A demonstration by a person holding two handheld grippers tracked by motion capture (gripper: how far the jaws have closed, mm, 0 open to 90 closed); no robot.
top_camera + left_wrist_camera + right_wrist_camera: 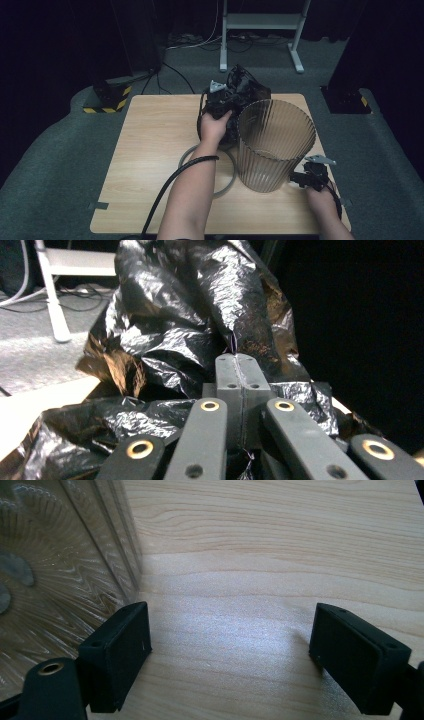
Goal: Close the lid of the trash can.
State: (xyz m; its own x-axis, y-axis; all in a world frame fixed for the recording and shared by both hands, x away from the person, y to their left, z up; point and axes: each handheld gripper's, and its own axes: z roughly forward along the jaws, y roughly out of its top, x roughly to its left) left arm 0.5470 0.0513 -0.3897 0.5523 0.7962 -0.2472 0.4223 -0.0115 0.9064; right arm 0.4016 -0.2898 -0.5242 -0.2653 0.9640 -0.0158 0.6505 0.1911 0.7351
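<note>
Bag (pixel 200 325) position relative to my left gripper (pixel 239 367): directly ahead of the jaws, which are pressed together on a fold of the black plastic film. The crumpled bulk rises above and beyond the pads, and more film lies under the jaw links. In the high view the bag (pixel 245 87) sits at the far edge of the table (pixel 150 150), just beside the far-left rim of the ribbed translucent bin (pixel 275 145). The bin stands upright, long axis vertical, mouth up, to the right of my left gripper (pixel 220 97); I judge the coming move must carry the bag rightward and over that rim.

My right gripper (pixel 230 645) has its jaws spread apart with nothing between them. It hovers low over bare wood, the bin wall (pixel 65 565) just beside its left jaw.

My left hand (pixel 214 125) is the one on the bag; my right gripper (pixel 312 175) is near the bin's base.

Count: one bag, one bin, one grey ring (pixel 227 187) lying flat on the table, two grippers.
</note>
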